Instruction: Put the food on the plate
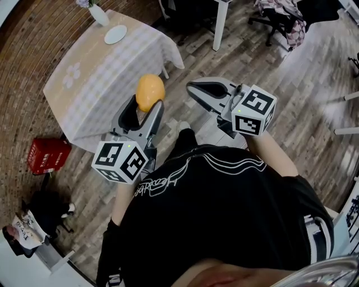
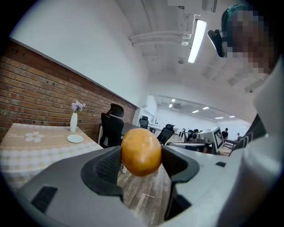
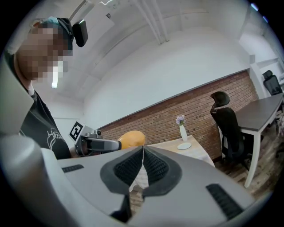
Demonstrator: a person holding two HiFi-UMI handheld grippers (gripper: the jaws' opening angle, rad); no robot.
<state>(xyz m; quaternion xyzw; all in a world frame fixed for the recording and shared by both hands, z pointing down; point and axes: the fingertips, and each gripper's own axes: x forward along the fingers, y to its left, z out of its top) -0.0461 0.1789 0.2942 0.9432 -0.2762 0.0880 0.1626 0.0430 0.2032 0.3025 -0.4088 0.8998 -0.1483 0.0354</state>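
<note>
My left gripper (image 1: 149, 100) is shut on a round orange-yellow food item (image 1: 150, 92), held in the air above the wooden floor, short of the table. In the left gripper view the food item (image 2: 140, 151) sits squeezed between the two dark pads. A small white plate (image 1: 115, 34) lies at the far end of the table with the pale checked cloth (image 1: 106, 73), beside a white vase (image 1: 99, 14). My right gripper (image 1: 190, 86) is shut and holds nothing; its pads (image 3: 141, 166) meet. From the right gripper view the food item (image 3: 131, 138) and the plate (image 3: 184, 145) both show.
A red crate (image 1: 47, 154) stands on the floor left of the table. A white table leg (image 1: 221, 25) and an office chair with clothes (image 1: 280, 14) are at the back. A black office chair (image 2: 111, 126) stands behind the cloth-covered table. A bag (image 1: 25, 230) lies low left.
</note>
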